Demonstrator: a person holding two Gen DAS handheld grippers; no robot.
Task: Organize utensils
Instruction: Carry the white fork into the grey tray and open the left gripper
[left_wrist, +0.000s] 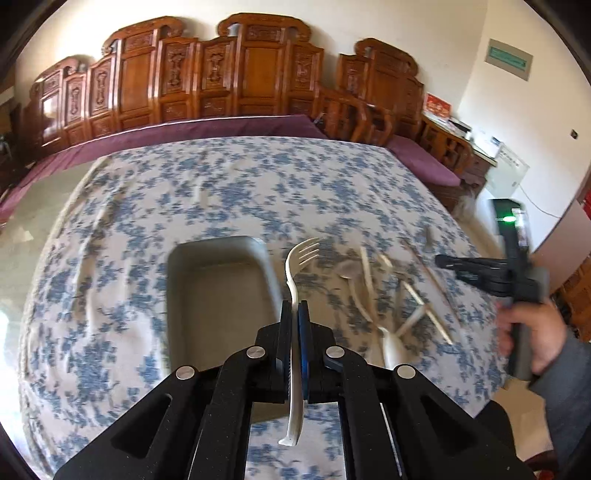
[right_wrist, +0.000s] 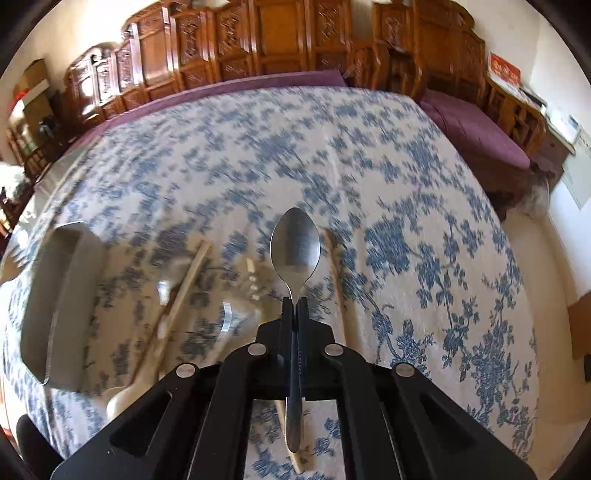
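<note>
**Both grippers carrying a utensil toward the tray**

Nearest the left wrist camera, the left gripper (left_wrist: 295, 314) is clamping fully shut on a white plastic fork (left_wrist: 295, 280) at mid-handle, tines pointing away and hanging just over the right rim of the grey tray (left_wrist: 177, 295). The right gripper (right_wrist: 294, 308) is likewise pinching closed on the neck of a metal spoon (right_wrist: 295, 247), bowl forward, above the floral tablecloth (right_wrist: 424, 229). Beyond, chopsticks (right_wrist: 188, 273) and a pale spoon (right_wrist: 129, 395) are lying loose on the cloth beside the tray. Judged well done, each piece is being brought lengthwise over the tray's open floor, lowered close, then released, one hand at a time to avoid the grippers colliding; carved wooden benches (left_wrist: 236, 74) are lining the far wall
</note>
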